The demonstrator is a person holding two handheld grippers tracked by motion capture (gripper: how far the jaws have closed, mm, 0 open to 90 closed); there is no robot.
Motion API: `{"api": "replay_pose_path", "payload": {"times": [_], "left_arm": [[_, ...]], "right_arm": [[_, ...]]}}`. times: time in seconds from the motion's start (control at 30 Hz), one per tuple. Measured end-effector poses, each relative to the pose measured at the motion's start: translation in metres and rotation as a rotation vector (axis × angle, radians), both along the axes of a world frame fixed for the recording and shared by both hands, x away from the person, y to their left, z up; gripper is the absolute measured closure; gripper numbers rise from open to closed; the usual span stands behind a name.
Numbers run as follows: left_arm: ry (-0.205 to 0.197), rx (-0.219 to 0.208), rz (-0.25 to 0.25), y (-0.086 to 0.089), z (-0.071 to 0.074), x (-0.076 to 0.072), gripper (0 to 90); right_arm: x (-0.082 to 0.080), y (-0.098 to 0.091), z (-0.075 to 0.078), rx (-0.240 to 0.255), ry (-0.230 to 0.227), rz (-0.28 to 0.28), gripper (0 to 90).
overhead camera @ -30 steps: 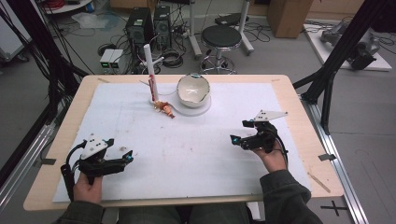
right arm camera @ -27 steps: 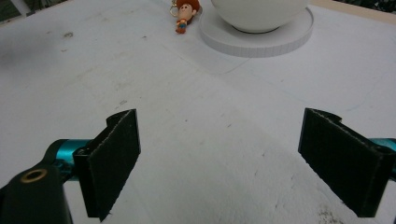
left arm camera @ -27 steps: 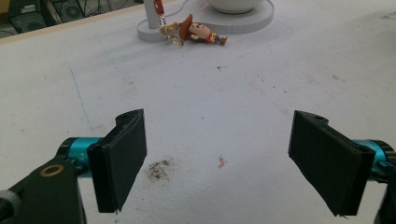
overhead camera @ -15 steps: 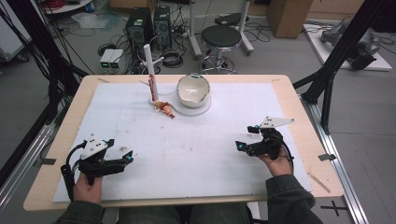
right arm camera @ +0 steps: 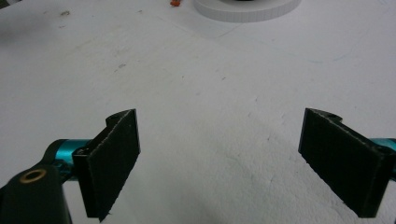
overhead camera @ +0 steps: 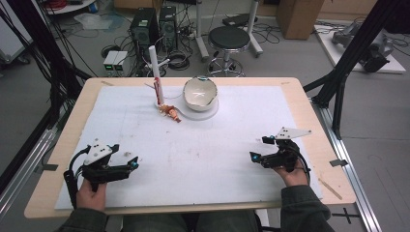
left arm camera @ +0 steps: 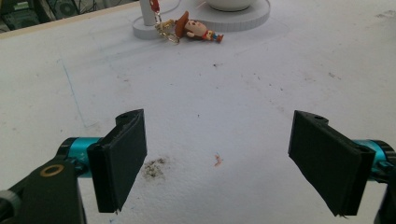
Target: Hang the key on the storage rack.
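My left gripper (overhead camera: 126, 156) rests low over the white mat near the front left, jaws wide open and empty; in the left gripper view it (left arm camera: 219, 163) faces a small cowboy toy keychain (left arm camera: 196, 29) lying far ahead. The toy (overhead camera: 170, 112) lies beside a white upright post (overhead camera: 155, 67) with a red ring on it. A white bowl (overhead camera: 199, 92) sits on a round white base (overhead camera: 212, 112) just to the right of the toy. My right gripper (overhead camera: 260, 149) hovers at the front right, also open and empty; its own view (right arm camera: 224, 163) shows bare mat between the jaws.
A white mat (overhead camera: 203, 159) covers most of the wooden table (overhead camera: 319, 145). Beyond the far edge stand a black stool (overhead camera: 228, 38) and computer boxes (overhead camera: 145, 24) on the floor. Black frame legs (overhead camera: 338, 82) rise at the table's right side.
My right gripper has drawn back toward the near right edge of the table. The left gripper, the toy and the bowl have stayed put.
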State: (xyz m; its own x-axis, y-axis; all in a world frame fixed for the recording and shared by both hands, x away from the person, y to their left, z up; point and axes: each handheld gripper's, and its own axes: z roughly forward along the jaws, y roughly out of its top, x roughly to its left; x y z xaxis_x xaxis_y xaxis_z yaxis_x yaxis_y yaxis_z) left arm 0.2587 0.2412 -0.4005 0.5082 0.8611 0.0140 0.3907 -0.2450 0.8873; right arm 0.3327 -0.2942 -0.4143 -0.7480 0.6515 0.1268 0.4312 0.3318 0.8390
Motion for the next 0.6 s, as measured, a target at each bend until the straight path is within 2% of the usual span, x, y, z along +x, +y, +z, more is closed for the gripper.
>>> {"api": "replay_pose_path", "payload": {"times": [0.6], "left_arm": [[-0.002,0.000,-0.005,-0.0006,0.0004,-0.0003,19.8]], "right_arm": [[-0.0095,-0.0053,0.0004,0.005,-0.017,-0.008,11.6]]}}
